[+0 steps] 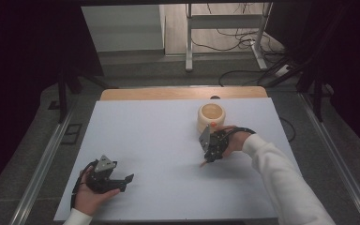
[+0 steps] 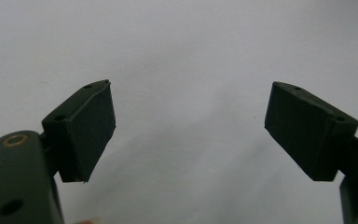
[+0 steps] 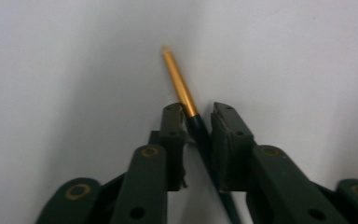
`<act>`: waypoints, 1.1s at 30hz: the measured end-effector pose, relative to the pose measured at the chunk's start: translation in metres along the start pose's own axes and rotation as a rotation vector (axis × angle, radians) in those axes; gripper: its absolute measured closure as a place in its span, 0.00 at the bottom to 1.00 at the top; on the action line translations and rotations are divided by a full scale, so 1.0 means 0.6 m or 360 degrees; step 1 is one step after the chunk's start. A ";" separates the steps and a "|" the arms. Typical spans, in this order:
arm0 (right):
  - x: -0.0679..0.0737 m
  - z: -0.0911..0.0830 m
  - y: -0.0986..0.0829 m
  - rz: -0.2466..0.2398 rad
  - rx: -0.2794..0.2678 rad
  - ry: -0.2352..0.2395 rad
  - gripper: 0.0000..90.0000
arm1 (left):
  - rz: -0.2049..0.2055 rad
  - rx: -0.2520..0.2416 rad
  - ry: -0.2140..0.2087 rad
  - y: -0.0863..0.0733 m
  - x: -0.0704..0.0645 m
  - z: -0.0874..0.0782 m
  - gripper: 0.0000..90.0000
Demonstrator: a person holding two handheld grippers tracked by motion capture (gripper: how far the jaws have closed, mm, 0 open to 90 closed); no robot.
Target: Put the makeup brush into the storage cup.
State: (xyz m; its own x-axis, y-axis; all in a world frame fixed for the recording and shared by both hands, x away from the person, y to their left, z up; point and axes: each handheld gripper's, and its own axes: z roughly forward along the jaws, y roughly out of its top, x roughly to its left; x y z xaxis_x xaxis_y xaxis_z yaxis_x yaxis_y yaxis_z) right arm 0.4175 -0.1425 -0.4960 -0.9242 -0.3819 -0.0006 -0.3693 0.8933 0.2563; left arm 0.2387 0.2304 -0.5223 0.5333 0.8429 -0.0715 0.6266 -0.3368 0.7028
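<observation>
My right gripper [image 3: 198,116] has its 2 jaws closed on a pen [image 3: 182,86], gold tip pointing down at the white table [image 1: 145,136], just in front of the round cream pot [image 1: 212,116]. My left gripper [image 2: 189,126] rests near the table's front-left, jaws spread wide, holding nothing.

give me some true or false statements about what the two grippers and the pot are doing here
1. The right gripper is shut on a pen. True.
2. The left gripper holds the pen. False: its jaws stand wide apart with nothing between them.
3. The round pot stands just beyond the right hand. True.
4. The pot lies on its side by the left gripper. False: it stands upright on the right part of the table.
5. The pen's gold end sticks out past the jaws. True.
</observation>
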 end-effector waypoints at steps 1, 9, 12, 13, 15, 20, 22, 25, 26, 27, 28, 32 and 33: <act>0.000 0.000 0.000 0.0000 0.0000 0.0000 0.87 | 0.0000 0.0000 0.0000 0.000 0.000 0.000 0.19; 0.006 0.001 0.000 -0.0017 -0.0005 -0.0004 0.94 | 0.0005 -0.0002 0.0003 0.000 -0.001 -0.001 0.19; 0.006 0.000 0.000 -0.0005 -0.0002 -0.0011 0.94 | 0.0005 -0.0003 0.0005 0.000 -0.001 -0.002 0.19; 0.006 0.000 0.001 -0.0003 0.0003 -0.0006 0.94 | 0.0005 -0.0003 0.0005 0.000 0.000 -0.002 0.19; 0.006 0.000 0.001 0.0006 0.0007 -0.0010 0.94 | 0.0003 -0.0004 0.0005 0.000 0.000 -0.002 0.19; 0.009 0.000 0.005 0.0037 0.0016 -0.0022 0.94 | 0.0002 -0.0006 0.0005 0.000 0.000 -0.002 0.19; 0.011 -0.002 0.006 0.0042 -0.0039 -0.0039 0.94 | 0.0000 -0.0007 0.0005 0.000 0.001 -0.002 0.19; 0.011 -0.009 0.007 0.0061 -0.0088 -0.0058 0.94 | 0.0000 -0.0006 0.0005 -0.001 0.001 -0.002 0.19; 0.011 -0.014 0.007 0.0073 -0.0105 -0.0069 0.94 | -0.0001 -0.0006 0.0005 -0.001 0.001 -0.002 0.19; 0.011 -0.020 0.007 0.0084 -0.0128 -0.0087 0.94 | 0.0000 -0.0007 0.0007 0.000 0.001 -0.002 0.19; 0.011 -0.020 0.007 0.0084 -0.0128 -0.0087 0.94 | 0.0000 -0.0007 0.0007 0.000 0.001 -0.002 0.19; 0.012 -0.041 0.006 0.0120 -0.0198 -0.0146 0.94 | 0.0002 -0.0009 0.0010 0.000 0.001 -0.003 0.19; 0.016 -0.049 0.005 0.0139 -0.0226 -0.0159 0.94 | -0.0003 -0.0013 0.0008 0.000 0.000 -0.003 0.19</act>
State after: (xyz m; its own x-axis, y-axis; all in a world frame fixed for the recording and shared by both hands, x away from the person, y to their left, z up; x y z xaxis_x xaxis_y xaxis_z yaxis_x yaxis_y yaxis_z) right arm 0.4104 -0.1503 -0.4665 -0.9597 -0.2729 -0.0666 -0.2766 0.8769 0.3932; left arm 0.2376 0.2313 -0.5210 0.5291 0.8457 -0.0692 0.6229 -0.3317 0.7085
